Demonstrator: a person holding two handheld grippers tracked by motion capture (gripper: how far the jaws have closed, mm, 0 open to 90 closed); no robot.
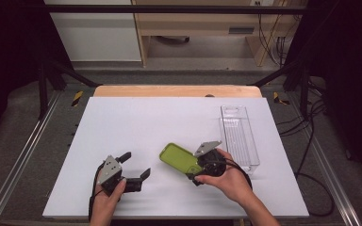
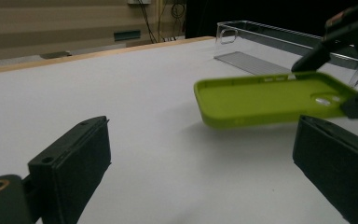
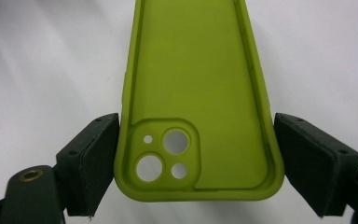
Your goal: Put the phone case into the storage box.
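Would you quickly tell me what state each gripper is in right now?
Left gripper: open, holding nothing, resting on the table.
Right gripper: closed on the green phone case, gripping its camera-cutout end.

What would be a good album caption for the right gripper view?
Right hand-held gripper clamping a lime-green phone case by its camera end, above the white table.

phone case (image 1: 179, 158) left of clear tray (image 1: 238, 136), above table (image 1: 136, 127)

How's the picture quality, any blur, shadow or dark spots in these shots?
High view: table evenly lit, surroundings dark. Left gripper view: green phone case fairly sharp, soft shadow beneath it, clear tray slightly hazy. Right gripper view: case sharp, table behind it blurred.
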